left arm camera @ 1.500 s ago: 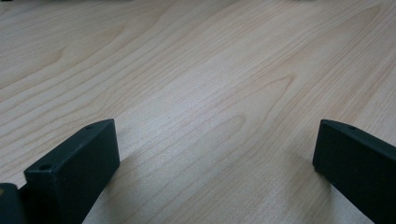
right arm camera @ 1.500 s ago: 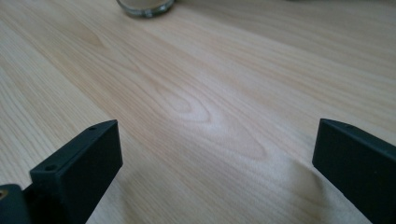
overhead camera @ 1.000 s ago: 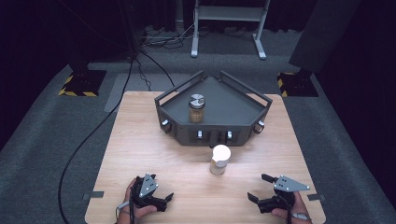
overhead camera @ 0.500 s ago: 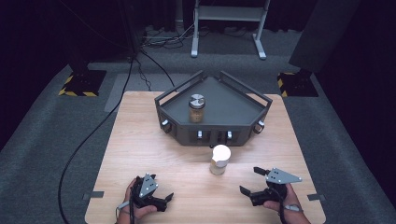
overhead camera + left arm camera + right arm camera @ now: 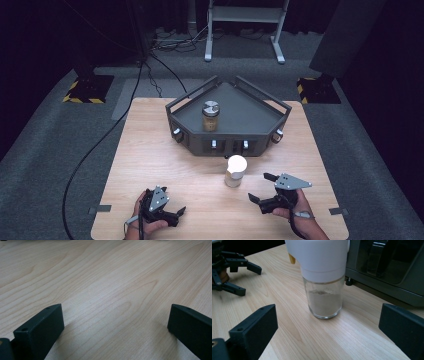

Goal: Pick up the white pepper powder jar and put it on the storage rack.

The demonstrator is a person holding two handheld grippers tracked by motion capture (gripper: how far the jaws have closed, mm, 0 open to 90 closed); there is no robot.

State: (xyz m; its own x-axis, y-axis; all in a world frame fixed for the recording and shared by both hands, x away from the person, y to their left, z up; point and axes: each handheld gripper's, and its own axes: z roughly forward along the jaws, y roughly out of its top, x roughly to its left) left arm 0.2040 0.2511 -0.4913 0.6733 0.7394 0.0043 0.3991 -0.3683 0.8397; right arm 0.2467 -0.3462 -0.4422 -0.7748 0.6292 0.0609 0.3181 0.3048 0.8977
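Left gripper [image 5: 172, 214]: jaws spread wide, holding nothing, low over the bare table [image 5: 150, 155] at its near left corner; in the left gripper view the two jaws frame plain wood grain only. A cable [image 5: 90, 155] trails off the table's left edge to the floor.

Jar [image 5: 235, 171]: upright on the table, near the middle, just in front of the tray [image 5: 260, 112] and apart from it. White cap, clear glass body, pale powder filling roughly the lower half; a small yellow tab shows under the cap in the right gripper view [image 5: 324, 277]. Nothing touches it.

Tray: dark, five-sided, with raised rails, at the far middle of the table. A second jar [image 5: 210, 115] with a silvery lid stands inside it, left of centre.

Right gripper [image 5: 261, 187]: jaws wide apart, empty, near the table's right front, aimed at the jar from its right and close beside it without contact. No object lies between gripper and jar.
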